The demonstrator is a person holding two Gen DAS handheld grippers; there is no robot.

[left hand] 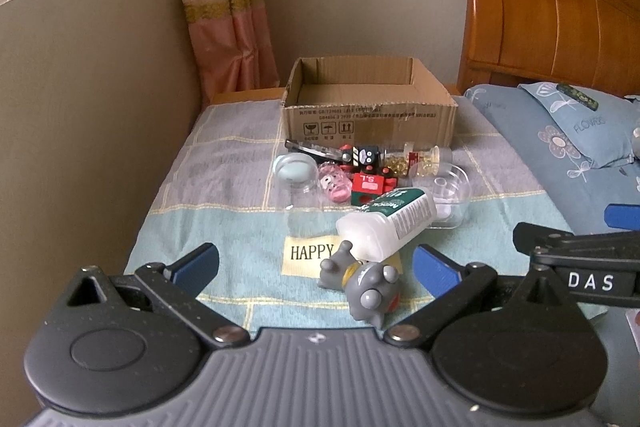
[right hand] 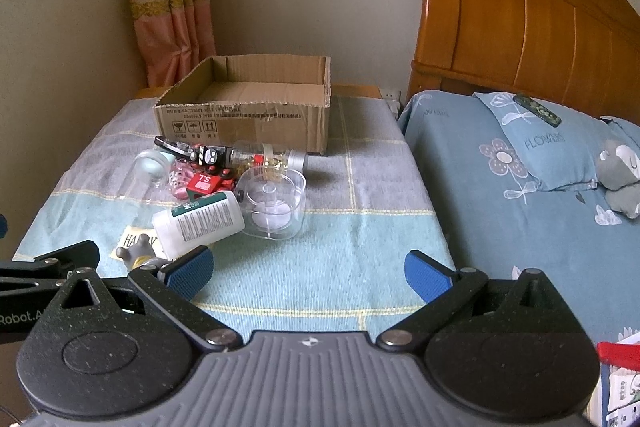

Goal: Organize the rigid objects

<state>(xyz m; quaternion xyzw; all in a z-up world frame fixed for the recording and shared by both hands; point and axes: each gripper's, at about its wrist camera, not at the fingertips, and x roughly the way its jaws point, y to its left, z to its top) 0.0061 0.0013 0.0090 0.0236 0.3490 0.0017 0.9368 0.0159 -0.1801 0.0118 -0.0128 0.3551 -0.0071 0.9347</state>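
Rubbery grey toy (left hand: 362, 283) lies between the wide-apart blue pads of the left gripper (left hand: 316, 267), touching a white plastic bottle (left hand: 386, 223); far off, a corrugated box (left hand: 368, 107). Right gripper (right hand: 308, 273), spread, empty, hangs over woven cloth (right hand: 320, 267); ribbed clear cup (right hand: 274, 205) right of the bottle.

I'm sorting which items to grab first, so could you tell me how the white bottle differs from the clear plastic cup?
The white bottle lies on its side; the clear plastic cup stands upright, mouth up. The bottle is opaque with a green printed label, while the cup is transparent and unlabelled. The bottle lies against a grey toy figure; the cup does not. Both rest on the blue cloth before the cardboard box.
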